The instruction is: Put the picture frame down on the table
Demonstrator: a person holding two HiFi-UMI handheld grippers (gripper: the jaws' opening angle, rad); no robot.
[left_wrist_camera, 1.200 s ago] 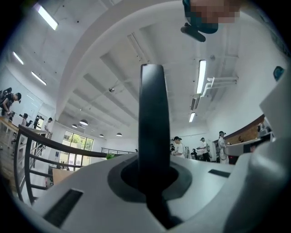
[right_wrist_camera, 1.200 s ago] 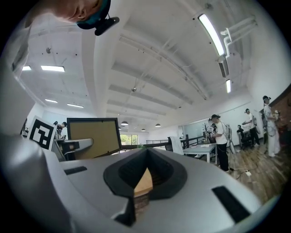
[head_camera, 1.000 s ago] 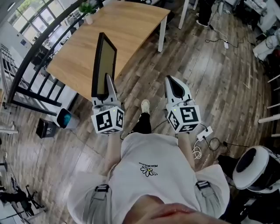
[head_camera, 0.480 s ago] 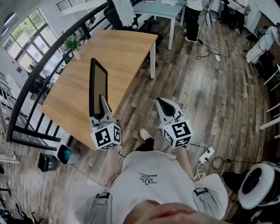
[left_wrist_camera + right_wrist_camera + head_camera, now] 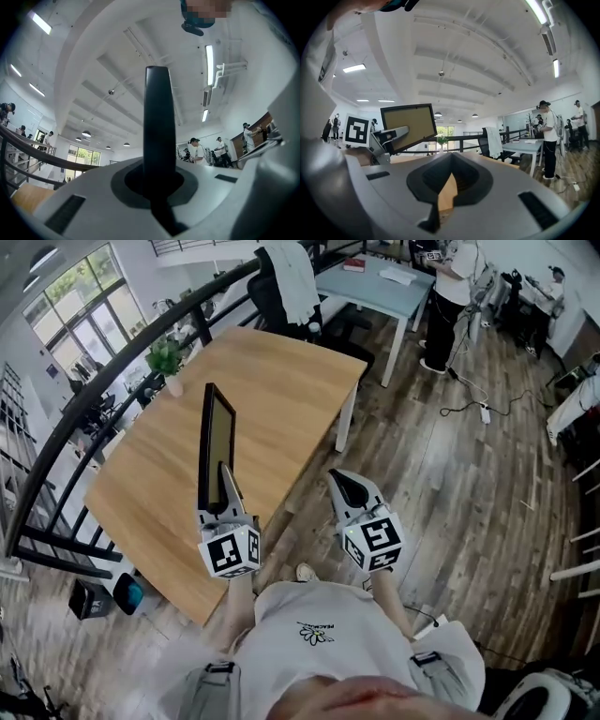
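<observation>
1. Between the jaws of the left gripper point(image 5: 226, 486), clamped on it, the picture frame point(image 5: 216, 448) stands upright, long axis vertical, over the table point(image 5: 291, 381).
2. Right gripper point(image 5: 349, 487), pressed together and empty, hangs alongside.

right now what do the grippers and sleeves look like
The left gripper and right gripper match: pale grey tapered shells, black inner jaws, each with a white cube bearing black square markers. The person wears a white short-sleeved shirt with a flower print.
</observation>
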